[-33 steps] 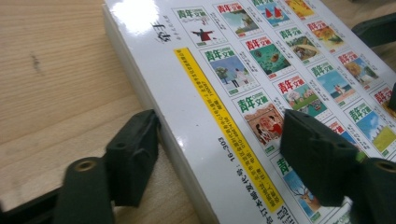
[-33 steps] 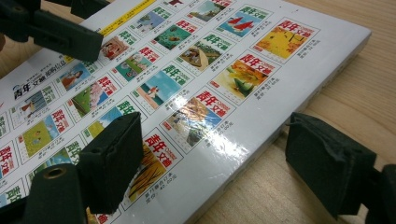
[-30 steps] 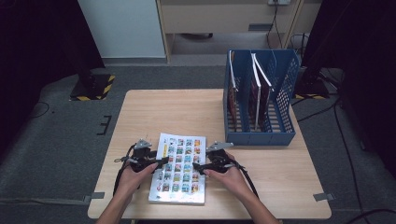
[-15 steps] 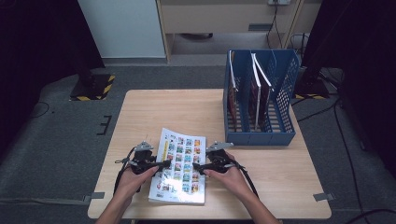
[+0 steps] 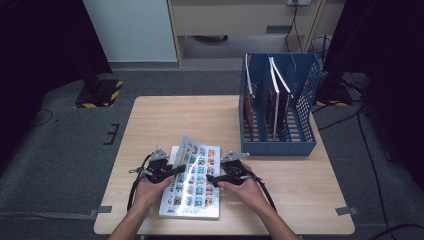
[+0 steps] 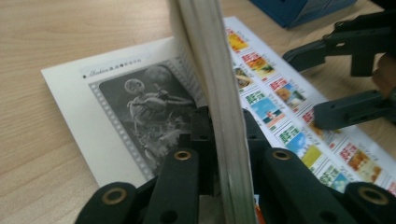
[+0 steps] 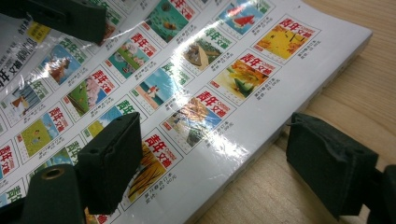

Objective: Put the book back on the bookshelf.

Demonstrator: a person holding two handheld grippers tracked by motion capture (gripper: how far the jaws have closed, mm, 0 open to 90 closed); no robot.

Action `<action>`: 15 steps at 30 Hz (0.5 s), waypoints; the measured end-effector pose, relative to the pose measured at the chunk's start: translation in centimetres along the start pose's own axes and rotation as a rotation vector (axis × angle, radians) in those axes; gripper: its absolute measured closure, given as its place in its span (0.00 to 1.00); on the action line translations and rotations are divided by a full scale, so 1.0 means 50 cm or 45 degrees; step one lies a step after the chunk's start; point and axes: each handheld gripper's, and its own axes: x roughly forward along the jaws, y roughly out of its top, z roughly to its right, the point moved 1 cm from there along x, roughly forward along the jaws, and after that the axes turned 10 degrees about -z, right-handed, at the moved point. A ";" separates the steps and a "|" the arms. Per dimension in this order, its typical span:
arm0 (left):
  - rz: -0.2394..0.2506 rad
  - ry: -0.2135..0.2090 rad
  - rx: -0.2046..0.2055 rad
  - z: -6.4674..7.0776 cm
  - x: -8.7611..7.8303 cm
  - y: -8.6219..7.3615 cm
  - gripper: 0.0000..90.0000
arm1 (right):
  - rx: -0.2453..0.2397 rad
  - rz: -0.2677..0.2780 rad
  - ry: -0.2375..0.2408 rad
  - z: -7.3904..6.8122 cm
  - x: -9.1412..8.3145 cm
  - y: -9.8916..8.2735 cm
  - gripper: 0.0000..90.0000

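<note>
One magazine (image 5: 192,185) lies near the table (image 5: 165,115) front edge. Left gripper (image 5: 170,171), jaws just closed, pinches its lifted cover/pages, hiding part of the inner page. Right gripper (image 5: 214,179) jaws spread across the mag's right edge. Blue rack (image 5: 300,100): approx. 3 books, partly hidden.

One table (image 5: 160,120) stands in the high view. On it lies one magazine (image 5: 200,192) with a cover of small coloured pictures; that cover shows four columns of pictures, and the number of rows cannot be told for sure. One blue file rack (image 5: 305,120) stands on the table too, with three slots side by side. In the rack stand two, perhaps three, magazines (image 5: 272,97); the exact count cannot be told. Two tongs are at the magazine, the left tongs (image 5: 175,170) and the right tongs (image 5: 212,181), one in each of two hands. Each has two black jaws.
</note>
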 end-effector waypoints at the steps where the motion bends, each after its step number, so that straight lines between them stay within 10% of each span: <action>1: 0.000 0.000 0.000 0.000 0.000 0.000 0.91 | 0.000 0.000 0.000 0.000 0.000 0.000 0.21; 15: 0.162 -0.006 0.115 0.031 -0.036 0.012 0.93 | 0.002 -0.006 0.071 0.003 -0.001 0.000 0.14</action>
